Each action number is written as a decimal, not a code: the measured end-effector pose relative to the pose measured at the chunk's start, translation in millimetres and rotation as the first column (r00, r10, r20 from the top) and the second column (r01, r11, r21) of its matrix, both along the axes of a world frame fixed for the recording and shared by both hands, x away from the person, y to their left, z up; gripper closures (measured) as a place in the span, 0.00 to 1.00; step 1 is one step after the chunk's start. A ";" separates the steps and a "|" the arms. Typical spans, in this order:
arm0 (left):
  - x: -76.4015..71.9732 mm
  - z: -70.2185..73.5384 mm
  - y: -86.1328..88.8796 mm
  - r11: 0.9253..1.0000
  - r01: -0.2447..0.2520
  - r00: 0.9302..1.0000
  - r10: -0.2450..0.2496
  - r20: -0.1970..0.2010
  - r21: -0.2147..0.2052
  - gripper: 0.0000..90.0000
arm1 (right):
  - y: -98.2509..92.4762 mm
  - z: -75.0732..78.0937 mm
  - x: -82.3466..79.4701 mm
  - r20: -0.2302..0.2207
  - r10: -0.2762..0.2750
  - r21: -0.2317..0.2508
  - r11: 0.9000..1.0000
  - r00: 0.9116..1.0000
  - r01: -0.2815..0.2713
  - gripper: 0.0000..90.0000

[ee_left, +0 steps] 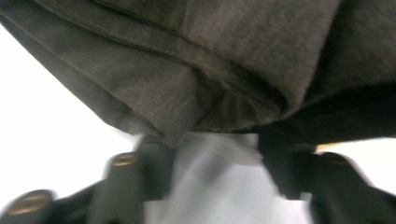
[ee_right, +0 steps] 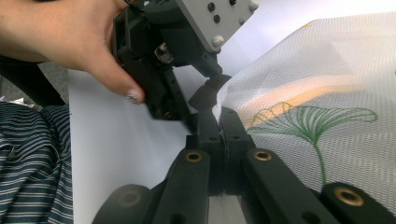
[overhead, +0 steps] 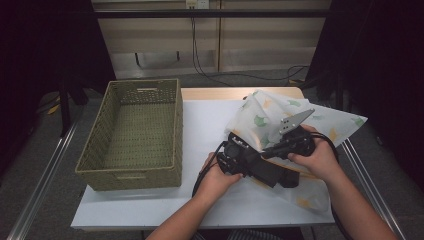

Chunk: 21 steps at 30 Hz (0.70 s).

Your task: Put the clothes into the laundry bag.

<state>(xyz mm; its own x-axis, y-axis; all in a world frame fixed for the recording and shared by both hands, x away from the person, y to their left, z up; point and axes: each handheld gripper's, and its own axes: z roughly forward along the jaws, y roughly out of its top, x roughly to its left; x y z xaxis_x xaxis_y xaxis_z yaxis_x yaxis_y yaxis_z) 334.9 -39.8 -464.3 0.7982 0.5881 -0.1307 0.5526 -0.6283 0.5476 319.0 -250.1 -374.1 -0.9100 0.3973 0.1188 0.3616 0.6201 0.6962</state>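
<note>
Basket (overhead: pixel 135 135) left of cloth (overhead: pixel 280 112)

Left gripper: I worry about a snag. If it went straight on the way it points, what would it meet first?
Probably the dark grey folded cloth, bunched just beyond the left gripper; depth there is blurred.

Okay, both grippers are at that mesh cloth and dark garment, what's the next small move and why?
Probably close the left gripper onto the dark garment's fold. That fold hangs right at its jaws, which stand apart with white mesh between them. The right gripper is already shut on the mesh cloth edge, so it can hold steady. The empty basket waits at the left.
</note>
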 end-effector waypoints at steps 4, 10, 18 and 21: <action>1.1 0.2 2.4 1.000 0.021 1.000 -0.021 -0.018 -0.017 0.88 | 1.5 -1.7 0.1 0.004 0.003 -0.007 1.000 1.000 -0.003 1.00; -19.1 8.8 12.1 0.997 0.069 0.998 -0.068 0.013 -0.019 0.89 | 0.0 -3.2 -0.4 0.008 -0.005 -0.015 1.000 1.000 0.005 1.00; -66.4 22.6 26.5 0.982 0.189 0.981 -0.188 0.036 -0.021 0.90 | -0.3 -3.3 -4.4 0.008 -0.010 -0.022 1.000 1.000 0.011 1.00; -76.9 23.4 29.0 0.977 0.210 0.978 -0.209 0.024 -0.036 0.90 | 0.7 -2.6 -4.6 0.004 -0.013 -0.025 1.000 1.000 0.013 1.00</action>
